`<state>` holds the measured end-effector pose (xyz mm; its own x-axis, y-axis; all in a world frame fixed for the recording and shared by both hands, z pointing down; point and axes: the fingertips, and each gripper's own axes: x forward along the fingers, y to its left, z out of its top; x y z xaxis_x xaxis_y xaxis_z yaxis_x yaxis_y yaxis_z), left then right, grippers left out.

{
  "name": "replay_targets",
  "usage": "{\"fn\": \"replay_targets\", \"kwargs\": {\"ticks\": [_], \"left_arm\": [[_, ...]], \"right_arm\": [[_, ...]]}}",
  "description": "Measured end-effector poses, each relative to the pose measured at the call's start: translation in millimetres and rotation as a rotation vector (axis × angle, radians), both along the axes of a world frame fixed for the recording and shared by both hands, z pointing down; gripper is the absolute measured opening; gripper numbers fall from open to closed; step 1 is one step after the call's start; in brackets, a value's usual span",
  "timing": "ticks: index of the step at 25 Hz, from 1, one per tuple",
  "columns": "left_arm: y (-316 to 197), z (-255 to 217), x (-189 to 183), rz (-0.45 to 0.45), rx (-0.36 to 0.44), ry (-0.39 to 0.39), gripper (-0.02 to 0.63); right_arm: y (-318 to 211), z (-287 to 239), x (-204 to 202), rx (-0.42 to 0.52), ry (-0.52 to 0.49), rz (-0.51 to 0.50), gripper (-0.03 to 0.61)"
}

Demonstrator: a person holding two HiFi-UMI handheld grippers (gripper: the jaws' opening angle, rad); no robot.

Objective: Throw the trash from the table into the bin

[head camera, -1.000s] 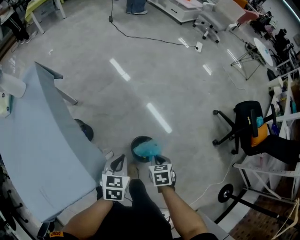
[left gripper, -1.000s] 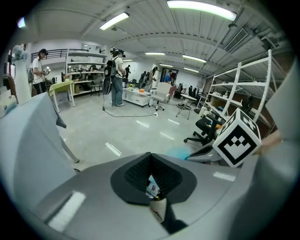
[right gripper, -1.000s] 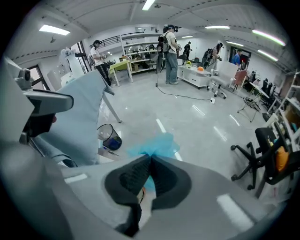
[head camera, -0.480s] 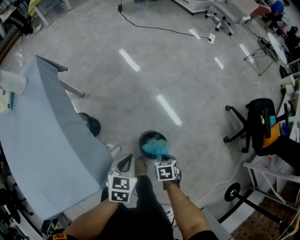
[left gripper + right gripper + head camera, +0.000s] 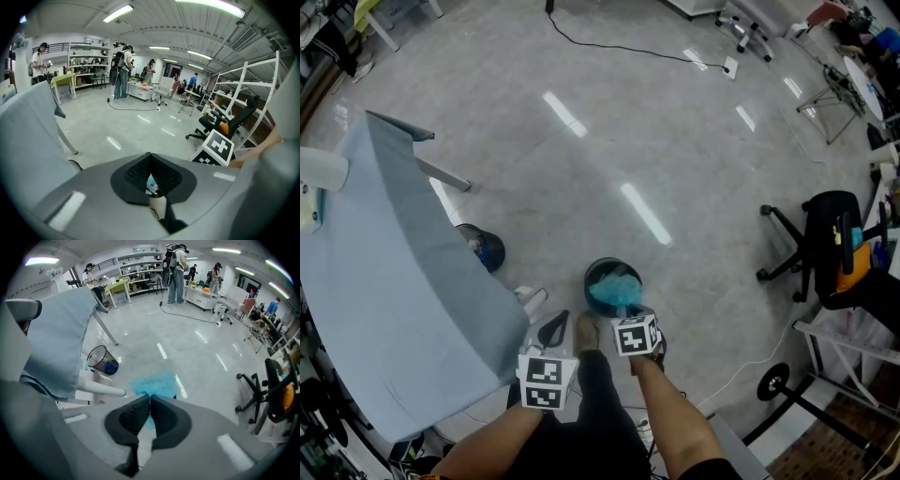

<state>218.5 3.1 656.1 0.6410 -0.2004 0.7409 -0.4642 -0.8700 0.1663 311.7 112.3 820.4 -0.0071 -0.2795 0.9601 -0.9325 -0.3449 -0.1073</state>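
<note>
1. The drop is in hand. The right hand-held gripper has its jaws pinched on a crumpled teal sheet, which hangs at the mouth of the black bin by the person's feet.
2. Next, I judge, the jaws must part so the light sheet falls inside the rim; it may cling.
3. The left hand-held gripper is closed and empty.
4. A cloth-draped counter stands to the left on a glossy grey floor, with a mesh wastebasket beside it.

The trash is turquoise, the bin black, the tablecloth pale blue-grey, the floor glossy grey
</note>
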Motion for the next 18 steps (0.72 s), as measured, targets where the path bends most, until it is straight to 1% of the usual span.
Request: {"fn": "replay_targets", "kwargs": {"ticks": [6, 11, 14, 18], "left_arm": [[2.5, 54.3, 14.1, -0.018, -0.026, -0.029, 0.008], [2.9, 102.6, 22.2, -0.002, -0.03, -0.081, 0.008], [3.1, 119.3, 19.3, 0.001, -0.035, -0.108, 0.008], [6.5, 129.1, 14.6, 0.003, -0.039, -0.126, 0.008]], "right_arm": [[1.8, 22.4, -0.2, 0.013, -0.013, 0.016, 0.005], [0.1, 45.8, 4.2, 0.043, -0.027, 0.019, 0.005], [-0.1, 57.6, 2.9, 0.041, -0.041, 0.027, 0.006], [-5.0, 68.4, 1.4, 0.045, -0.057, 0.004, 0.013]]}}
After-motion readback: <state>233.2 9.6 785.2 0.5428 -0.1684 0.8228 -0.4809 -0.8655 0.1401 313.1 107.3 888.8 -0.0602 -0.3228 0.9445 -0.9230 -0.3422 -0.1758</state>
